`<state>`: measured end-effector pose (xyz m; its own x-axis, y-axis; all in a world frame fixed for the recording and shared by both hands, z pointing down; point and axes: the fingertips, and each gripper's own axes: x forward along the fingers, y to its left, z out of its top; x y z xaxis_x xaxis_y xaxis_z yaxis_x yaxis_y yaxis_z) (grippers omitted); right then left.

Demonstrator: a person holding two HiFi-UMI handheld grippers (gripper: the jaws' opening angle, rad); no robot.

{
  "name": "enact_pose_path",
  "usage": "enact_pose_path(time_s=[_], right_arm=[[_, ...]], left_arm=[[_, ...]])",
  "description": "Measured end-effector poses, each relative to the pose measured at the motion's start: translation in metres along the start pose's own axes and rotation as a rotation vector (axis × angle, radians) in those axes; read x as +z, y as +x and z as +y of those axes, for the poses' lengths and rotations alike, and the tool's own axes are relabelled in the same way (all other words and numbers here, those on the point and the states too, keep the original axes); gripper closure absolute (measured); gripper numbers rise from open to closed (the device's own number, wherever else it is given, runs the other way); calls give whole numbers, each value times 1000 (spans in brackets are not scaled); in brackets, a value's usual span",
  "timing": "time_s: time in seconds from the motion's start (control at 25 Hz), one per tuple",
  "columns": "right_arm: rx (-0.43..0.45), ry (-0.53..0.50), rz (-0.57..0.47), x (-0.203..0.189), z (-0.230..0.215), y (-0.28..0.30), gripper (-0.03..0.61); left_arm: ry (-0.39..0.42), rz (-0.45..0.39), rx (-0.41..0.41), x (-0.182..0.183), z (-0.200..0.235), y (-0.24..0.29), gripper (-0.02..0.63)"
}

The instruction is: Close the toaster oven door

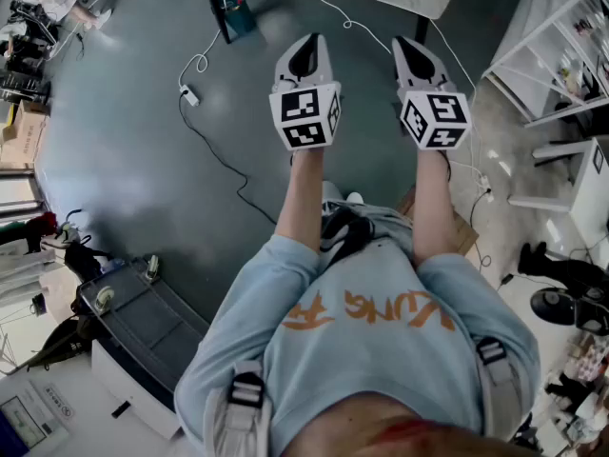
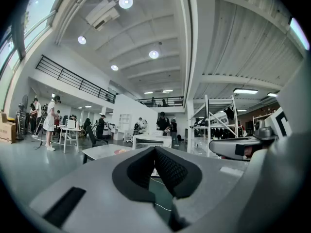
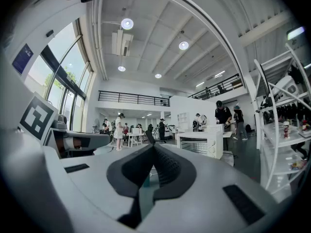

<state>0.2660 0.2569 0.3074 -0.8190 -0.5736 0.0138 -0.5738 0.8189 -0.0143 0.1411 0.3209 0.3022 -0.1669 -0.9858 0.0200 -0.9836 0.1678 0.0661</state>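
**Spotter:** You are at the approach, by my reading; no contact with anything yet. The toaster oven stands well ahead of you across the open floor. It seems to sit toward the right end of the tabletop, as your left gripper view shows it. It is too far off to tell how its door hangs.

**Coach:** Agreed. Your left gripper has its jaws pressed together with nothing between them. That suits a push.

**Spotter:** Your right gripper is the same: jaws together and empty. It sits just beside the left one, at a matching height.

**Coach:** Next, you probably need to walk up until the oven front is within reach. Then bring one closed gripper under or against the door's free edge and swing it up to the frame. Pick the gripper once you can see the door clearly.

**Spotter:** On pose: both forearms stretch straight out from your body, roughly parallel. Both grippers point level toward the tabletop's near edge, hanging over bare floor and touching nothing.
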Motion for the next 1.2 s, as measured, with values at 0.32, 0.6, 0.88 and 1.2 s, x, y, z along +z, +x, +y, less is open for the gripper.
enact_pose_path(time_s=[0.32, 0.6, 0.88, 1.2], right_arm=[[-30, 31, -43, 10, -15, 13, 581], [-9, 22, -64, 24, -26, 32, 581], [3, 38, -87, 30, -38, 56, 581], [-15, 9, -128, 39, -66, 113, 581]], left_arm=[[18, -4, 18, 6, 5, 9, 612], [44, -26, 34, 24, 10, 24, 612], [83, -35, 28, 36, 19, 47, 612], [101, -82, 14, 48, 53, 104, 612]])
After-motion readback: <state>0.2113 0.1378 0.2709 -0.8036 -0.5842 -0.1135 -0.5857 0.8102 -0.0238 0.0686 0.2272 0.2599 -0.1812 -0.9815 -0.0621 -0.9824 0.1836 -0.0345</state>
